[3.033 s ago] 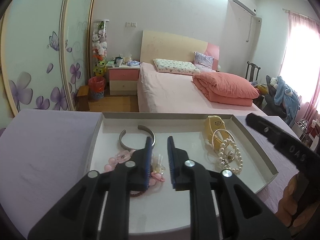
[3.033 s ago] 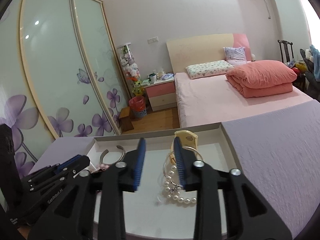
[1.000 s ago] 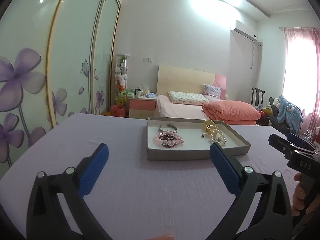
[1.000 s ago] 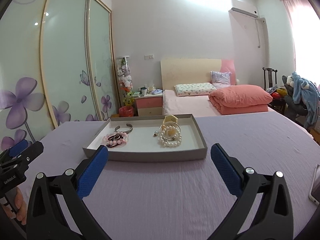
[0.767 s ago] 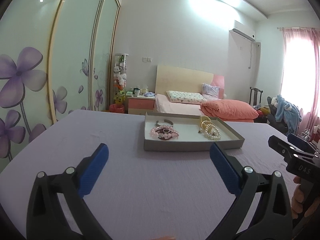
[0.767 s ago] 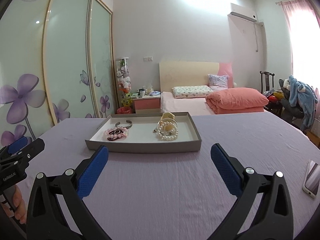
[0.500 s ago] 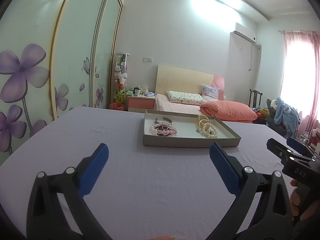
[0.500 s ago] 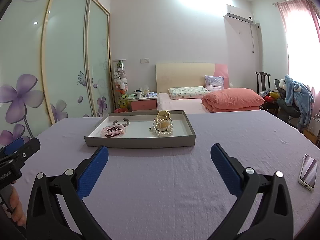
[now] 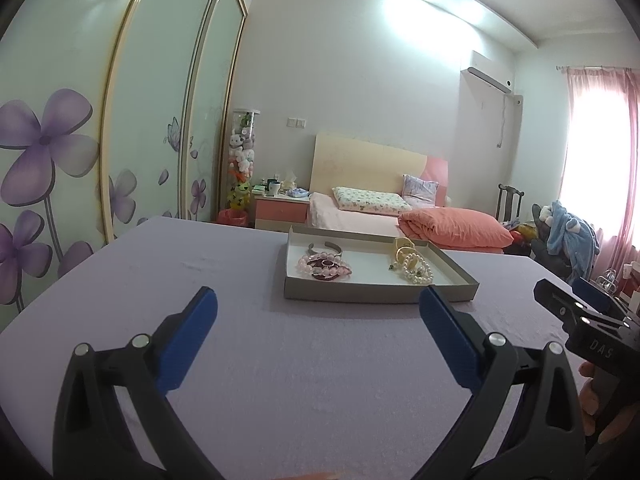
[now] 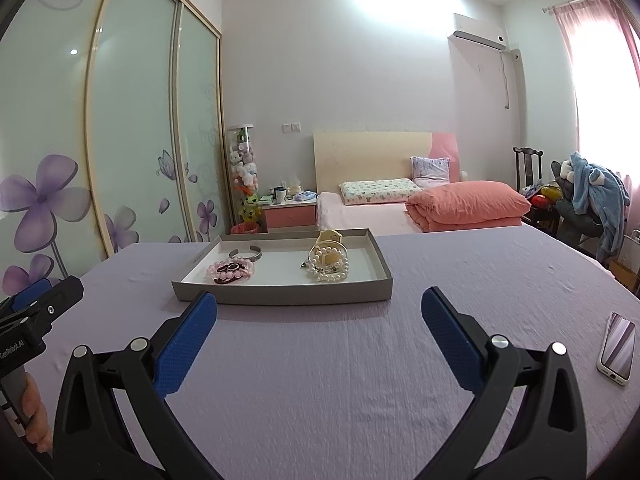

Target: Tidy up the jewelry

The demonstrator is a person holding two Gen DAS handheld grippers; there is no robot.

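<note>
I hold both grippers back from the tray [image 10: 280,294], which sits at 12 o'clock on the purple bench [image 10: 340,360]. The left gripper [image 9: 318,312] and right gripper [image 10: 319,312] both have jaws spread wide, holding nothing. In the tray, pink beads [image 10: 231,270] lie at 11 o'clock and pearls [image 10: 330,266] at 1 o'clock. I think they are light, floppy and slippery, so I would pinch one strand.
</note>
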